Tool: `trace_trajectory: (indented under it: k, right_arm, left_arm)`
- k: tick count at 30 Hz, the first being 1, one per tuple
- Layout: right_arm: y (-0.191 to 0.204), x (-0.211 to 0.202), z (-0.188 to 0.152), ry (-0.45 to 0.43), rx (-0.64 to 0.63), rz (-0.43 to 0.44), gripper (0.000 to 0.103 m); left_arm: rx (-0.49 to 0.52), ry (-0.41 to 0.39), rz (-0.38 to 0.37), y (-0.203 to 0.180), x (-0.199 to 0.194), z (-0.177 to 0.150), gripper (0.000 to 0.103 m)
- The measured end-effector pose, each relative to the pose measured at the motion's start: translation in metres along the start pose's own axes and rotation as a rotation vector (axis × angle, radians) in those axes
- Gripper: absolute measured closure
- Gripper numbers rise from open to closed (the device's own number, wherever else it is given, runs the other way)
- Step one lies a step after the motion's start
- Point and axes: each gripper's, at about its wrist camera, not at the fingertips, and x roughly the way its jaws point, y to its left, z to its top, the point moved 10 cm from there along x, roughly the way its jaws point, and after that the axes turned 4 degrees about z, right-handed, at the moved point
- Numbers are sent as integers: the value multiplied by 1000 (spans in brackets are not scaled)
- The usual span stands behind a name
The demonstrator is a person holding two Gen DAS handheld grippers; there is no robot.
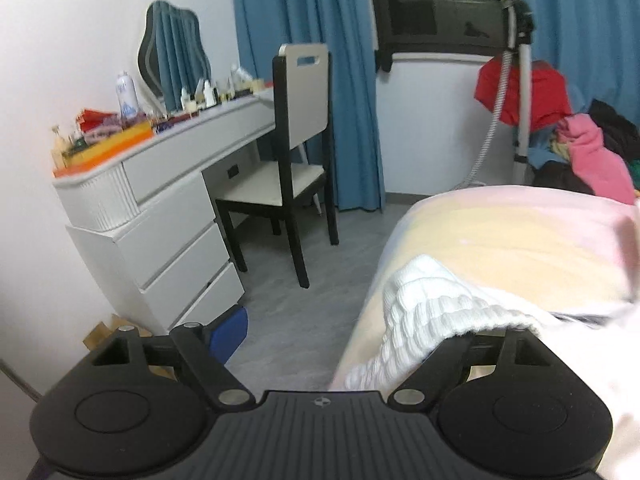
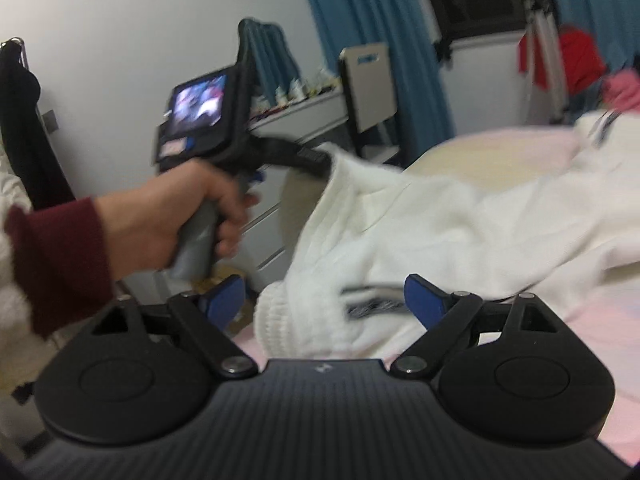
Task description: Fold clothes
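While the bed (image 2: 500,152) fills the right half of both views with its pink and yellow cover, I judge the folding barely begun: the white sweater (image 2: 400,220) lies on it rumpled, with no clean fold edge that I can make out. It sprawls from the lower centre of the right wrist view up to the upper right, so I read its long axis as that diagonal, with a ribbed edge, cuff or hem, at the lower centre nearest my right tool. Motion blur keeps me from telling collar from hem at the far end. A heap of other clothes (image 1: 592,152) waits at the right edge of the left wrist view, so plenty seems left to do.

My left tool (image 2: 320,160) sits left of centre in the right wrist view, gripped by a hand (image 2: 180,216) in a dark red cuff; its tips are hidden in the knit. In its own view its jaws stand apart, and the ribbed knit lies draped over the right one, not pinched. My right tool (image 2: 324,300) has its blue pads wide apart too, the ribbed edge lying between them unpressed.
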Motion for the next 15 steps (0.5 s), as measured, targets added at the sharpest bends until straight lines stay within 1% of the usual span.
trace_trajectory:
  k: [1,2,3,5,8,12,15]
  right_arm:
    - [-3,-13,5,-7,-4,-17,15]
    - [-6,-27,7,-12,-5,-31,15]
    - [-10,-43,9,-18,-8,-48,15]
    - [-21,-75,11,-31,-14,-95,15]
    - [-40,-117,1,-39,-17,-147,15]
    - [-80,-168,-13,-36,-12,-218,15]
    - [-111,-190,-14,-19,2,-307,15]
  left_arm:
    - [9,-9,-3,-2,-15,-2,19]
    - [18,-17,-5,-5,-29,-4,15]
    - [37,-32,3,-6,-42,-5,10]
    - [90,-67,32,-5,-66,-9,6]
    - [100,-68,55,4,-91,-21,6]
    - [62,-79,12,9,-128,-35,6]
    - [34,-87,-50,-7,-149,-36,6]
